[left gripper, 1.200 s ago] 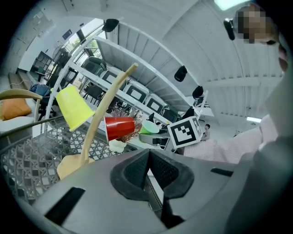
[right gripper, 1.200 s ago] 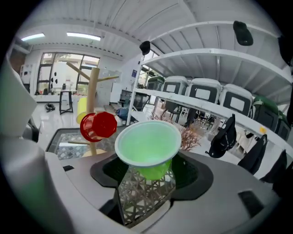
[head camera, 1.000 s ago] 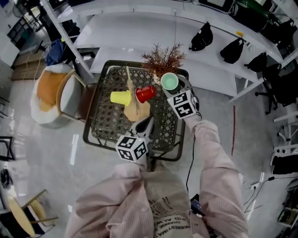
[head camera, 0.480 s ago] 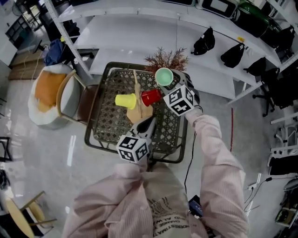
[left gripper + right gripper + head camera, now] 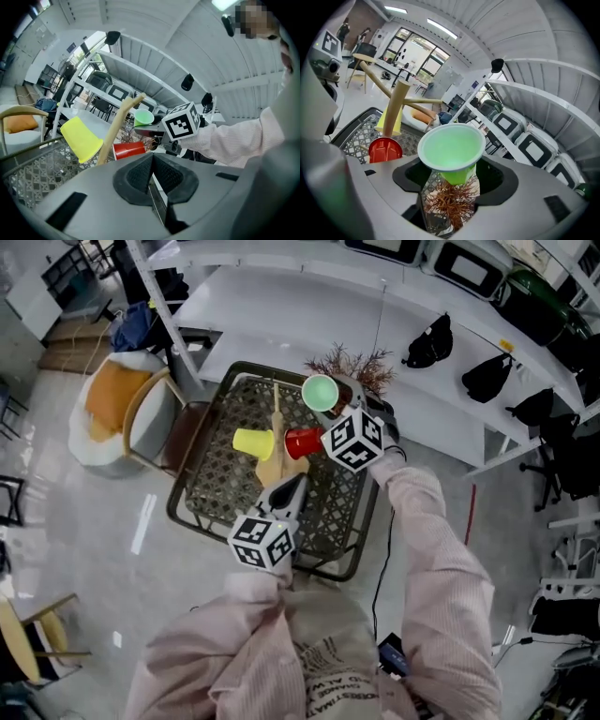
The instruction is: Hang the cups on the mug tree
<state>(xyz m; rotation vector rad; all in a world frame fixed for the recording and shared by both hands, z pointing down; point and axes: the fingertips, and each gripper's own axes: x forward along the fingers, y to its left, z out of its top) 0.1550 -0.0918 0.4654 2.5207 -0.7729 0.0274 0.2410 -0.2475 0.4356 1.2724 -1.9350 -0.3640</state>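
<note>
A wooden mug tree [image 5: 275, 432] stands on a dark wire-mesh table [image 5: 192, 460]. A yellow cup [image 5: 251, 442] hangs on its left peg and a red cup [image 5: 302, 441] on its right. My right gripper [image 5: 330, 401] is shut on a green cup [image 5: 321, 392], held mouth-up just right of the tree's top. In the right gripper view the green cup [image 5: 452, 150] sits between the jaws, with the tree's pole [image 5: 396, 115] and the red cup [image 5: 385, 149] to its left. My left gripper [image 5: 286, 493] hovers over the table's near side, shut and empty [image 5: 151, 169].
A dried reddish plant [image 5: 352, 367] stands at the table's far right corner, behind the green cup. A chair with an orange cushion [image 5: 117, 409] sits to the table's left. White shelving [image 5: 309, 306] with black bags [image 5: 429, 341] runs behind.
My right gripper has carried the green cup leftward, closer to the top of the mug tree. The left gripper has stayed put.
</note>
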